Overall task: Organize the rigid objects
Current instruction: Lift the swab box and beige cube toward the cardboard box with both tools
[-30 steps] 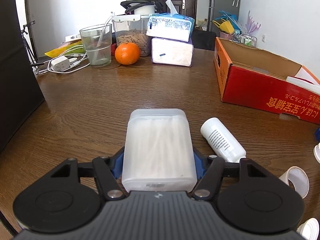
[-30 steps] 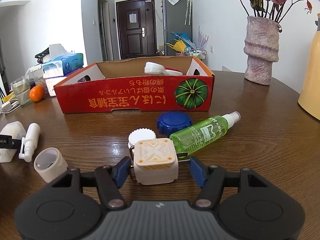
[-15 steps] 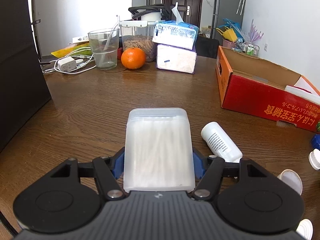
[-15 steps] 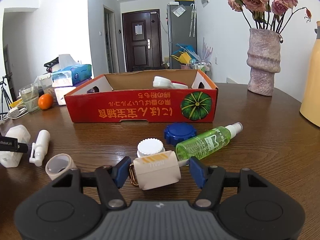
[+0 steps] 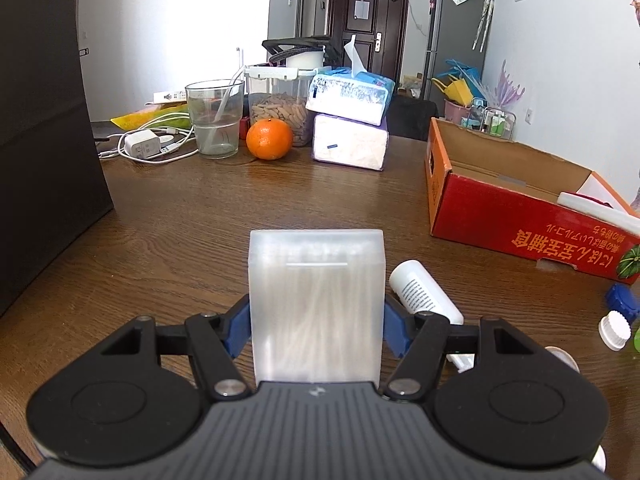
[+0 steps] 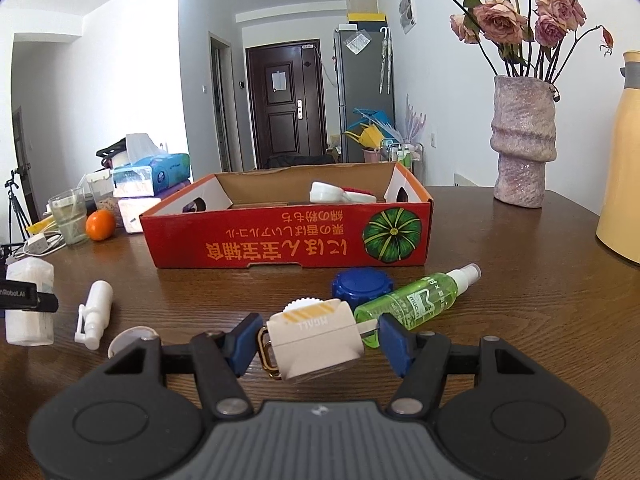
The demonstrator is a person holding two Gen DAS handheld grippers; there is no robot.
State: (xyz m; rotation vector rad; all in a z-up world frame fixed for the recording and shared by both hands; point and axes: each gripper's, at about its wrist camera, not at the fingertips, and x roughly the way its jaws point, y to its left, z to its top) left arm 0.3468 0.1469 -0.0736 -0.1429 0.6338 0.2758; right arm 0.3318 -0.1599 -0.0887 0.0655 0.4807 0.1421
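My left gripper (image 5: 316, 324) is shut on a translucent box of cotton swabs (image 5: 316, 300), held just above the wooden table. In the right wrist view that same box (image 6: 28, 304) shows at the far left edge. My right gripper (image 6: 316, 340) is shut on a small cream case (image 6: 312, 340) with a gold ring, tipped up off the table. The red cardboard box (image 5: 520, 216) (image 6: 280, 240) stands open ahead with a white item inside. A white spray bottle (image 5: 420, 292) (image 6: 94, 312) lies between the two grippers.
A blue cap (image 6: 360, 284), a green spray bottle (image 6: 416, 300) and a white cap (image 6: 304, 303) lie just beyond the right gripper. An orange (image 5: 269, 139), a glass (image 5: 216, 120), tissue packs (image 5: 350, 120) and cables sit far left. A vase (image 6: 524, 140) and yellow jug (image 6: 624, 180) stand right.
The right gripper has tilted upward and the cream case has come off the table and tipped forward. The left gripper has risen slightly with the swab box.
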